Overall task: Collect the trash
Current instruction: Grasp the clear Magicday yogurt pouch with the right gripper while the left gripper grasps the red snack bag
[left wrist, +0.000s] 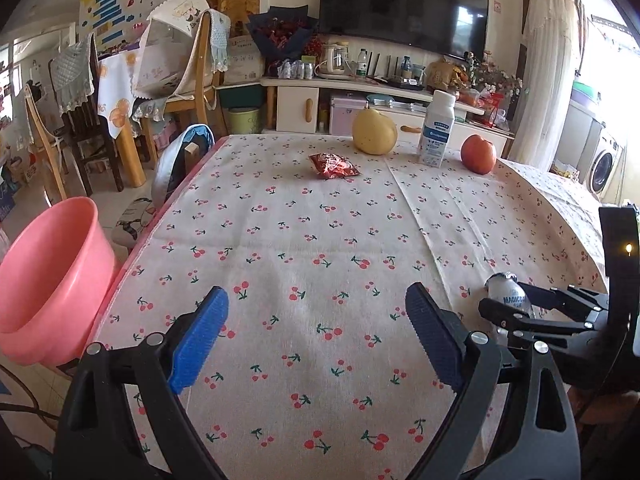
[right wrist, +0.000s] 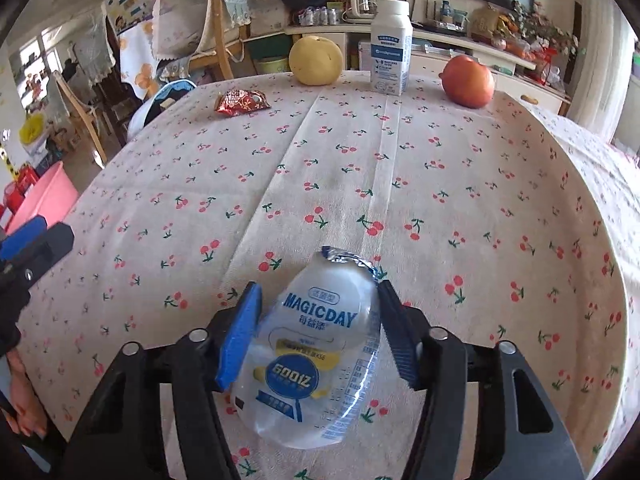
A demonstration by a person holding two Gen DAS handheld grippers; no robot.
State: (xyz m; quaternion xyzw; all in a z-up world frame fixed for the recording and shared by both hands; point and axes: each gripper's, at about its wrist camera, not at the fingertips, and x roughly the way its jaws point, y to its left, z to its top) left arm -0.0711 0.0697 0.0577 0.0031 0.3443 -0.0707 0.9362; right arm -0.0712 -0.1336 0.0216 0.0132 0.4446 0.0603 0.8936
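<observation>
The right gripper (right wrist: 318, 332) was closed on a small clear plastic bottle (right wrist: 316, 356) marked MAGICDAY, with one blue pad (right wrist: 240, 340) pressed against each side of the bottle body. The bottle pointed away from the camera, its torn foil seal at the far end, and sat low over the cherry-print tablecloth (right wrist: 440, 168); whether it touched the cloth could not be determined. The left gripper (left wrist: 316, 336) was positioned over the near part of the tablecloth (left wrist: 320, 220) with its jaws wide apart and nothing between them. In the left wrist view, the right gripper (left wrist: 516, 312) and its bottle (left wrist: 506, 290) appeared just beside the left gripper's right finger. A red snack wrapper (left wrist: 333, 165) lay crumpled on the cloth toward the far left of the table. Along the far edge stood a yellow pear (left wrist: 375, 132), a white milk bottle (left wrist: 437, 129) and a red apple (left wrist: 478, 153), in a row, each apart from the next. A pink plastic basin (left wrist: 48, 280) was located beside the left edge of the table, below the level of the tabletop.
</observation>
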